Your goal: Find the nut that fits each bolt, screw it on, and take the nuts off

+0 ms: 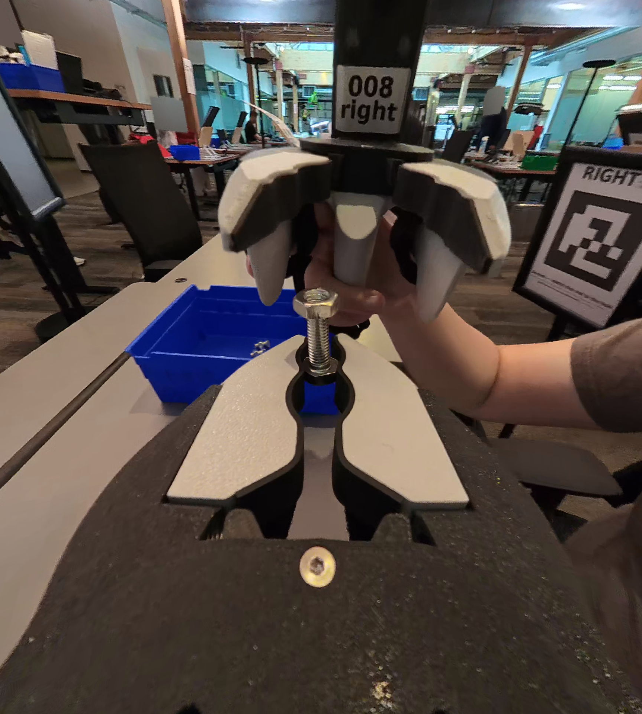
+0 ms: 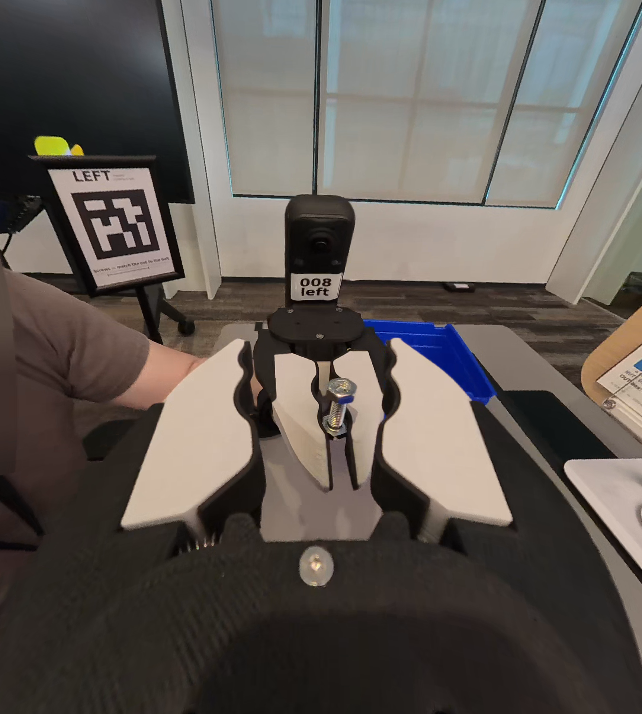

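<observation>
One bolt [image 1: 318, 340] upright, head up | clamped low in left gripper [image 1: 319, 371] | right gripper [image 1: 350, 305] spread, just above head | blue bin [image 1: 211, 340] behind

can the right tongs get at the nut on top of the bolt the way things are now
Probably yes. The right tongs are open and level with the nut, which sits exposed atop the bolt. The left tongs grip only the bolt's lower end, leaving the nut's sides free.
</observation>
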